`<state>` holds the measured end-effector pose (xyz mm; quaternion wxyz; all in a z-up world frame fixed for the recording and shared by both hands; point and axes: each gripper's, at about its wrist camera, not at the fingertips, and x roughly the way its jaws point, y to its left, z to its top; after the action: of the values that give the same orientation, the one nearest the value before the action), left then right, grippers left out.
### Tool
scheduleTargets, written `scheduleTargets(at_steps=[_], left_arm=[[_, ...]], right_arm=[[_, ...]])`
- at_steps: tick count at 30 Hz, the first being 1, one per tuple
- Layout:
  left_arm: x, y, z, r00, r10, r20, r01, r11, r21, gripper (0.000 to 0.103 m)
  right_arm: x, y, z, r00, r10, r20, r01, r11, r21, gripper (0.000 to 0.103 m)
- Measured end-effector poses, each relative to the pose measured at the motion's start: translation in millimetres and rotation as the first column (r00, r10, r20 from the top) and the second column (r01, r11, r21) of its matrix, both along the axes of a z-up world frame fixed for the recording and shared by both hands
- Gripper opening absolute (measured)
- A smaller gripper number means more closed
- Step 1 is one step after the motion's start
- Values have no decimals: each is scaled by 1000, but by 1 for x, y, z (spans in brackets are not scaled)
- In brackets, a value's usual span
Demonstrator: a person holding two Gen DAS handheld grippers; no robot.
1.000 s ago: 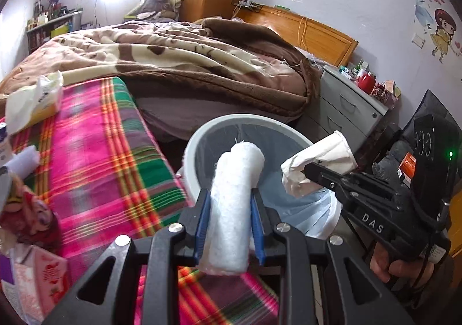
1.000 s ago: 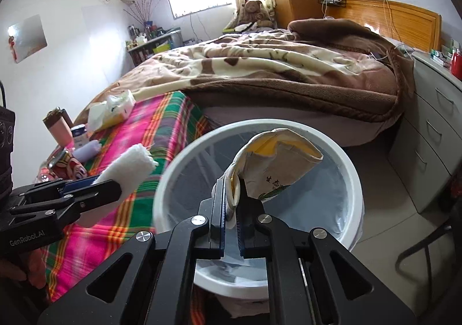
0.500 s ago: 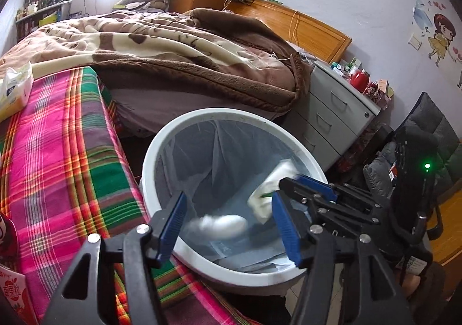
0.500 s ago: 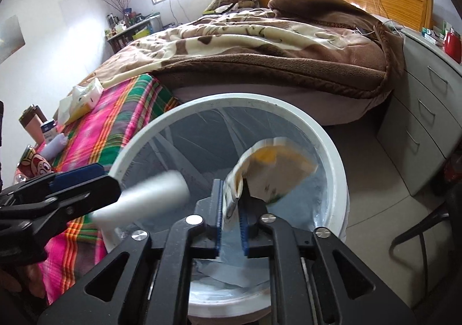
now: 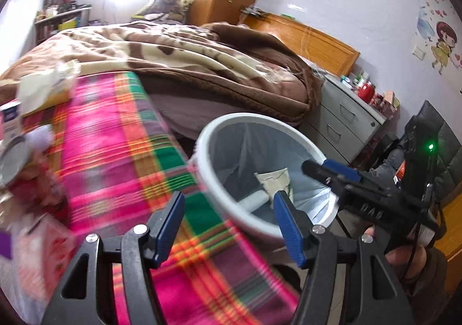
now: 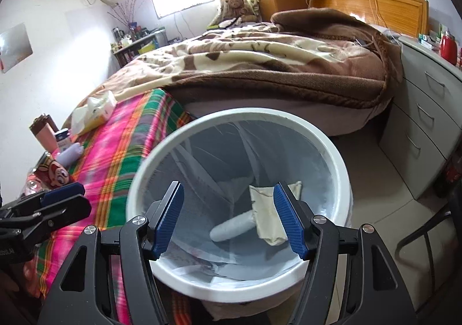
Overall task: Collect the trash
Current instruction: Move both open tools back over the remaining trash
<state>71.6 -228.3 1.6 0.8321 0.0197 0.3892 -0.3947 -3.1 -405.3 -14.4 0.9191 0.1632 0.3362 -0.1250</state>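
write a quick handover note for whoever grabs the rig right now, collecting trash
Left hand-held gripper: jaws opening, nothing between them, over the plaid cloth beside the bin.
Right hand-held gripper: jaws opening, nothing held, over the white bin.
Done: the white roll and the crumpled beige wrapper lie inside the bin.
Left: clutter at the cloth's far edge, including a tissue pack, a small bottle and a printed can. Which are trash is unclear.

Motion blur smears the plaid cloth [image 5: 121, 157] and the clutter [image 5: 26, 169] beside it.
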Motion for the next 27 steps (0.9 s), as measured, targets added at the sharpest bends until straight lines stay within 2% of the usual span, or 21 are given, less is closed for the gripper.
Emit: scheduleTargets(at_steps=[5,10,16,21,27], left_arm=[[-12,48,10,997,66,51,-65,998,-6,66],[-19,103,14,981,179,77,-179,984,-6,66],[-23,165,11,942,318,111,-322,946,26,66],[-23,210,-4,917,391,78,-395,918,36,67],[-22,238,-24,900,436,30,-437,898,51,67]], right_arm=[[1,28,17,996,57,73,-57,998,-11,66],[2,59,28,986,120,118,-119,993,-13,66],[12,103,28,970,209,124,-209,978,-8,66],[24,142,25,951,291,108,-292,956,-8,66],[35,178,21,932,351,89,-353,936,1,66]])
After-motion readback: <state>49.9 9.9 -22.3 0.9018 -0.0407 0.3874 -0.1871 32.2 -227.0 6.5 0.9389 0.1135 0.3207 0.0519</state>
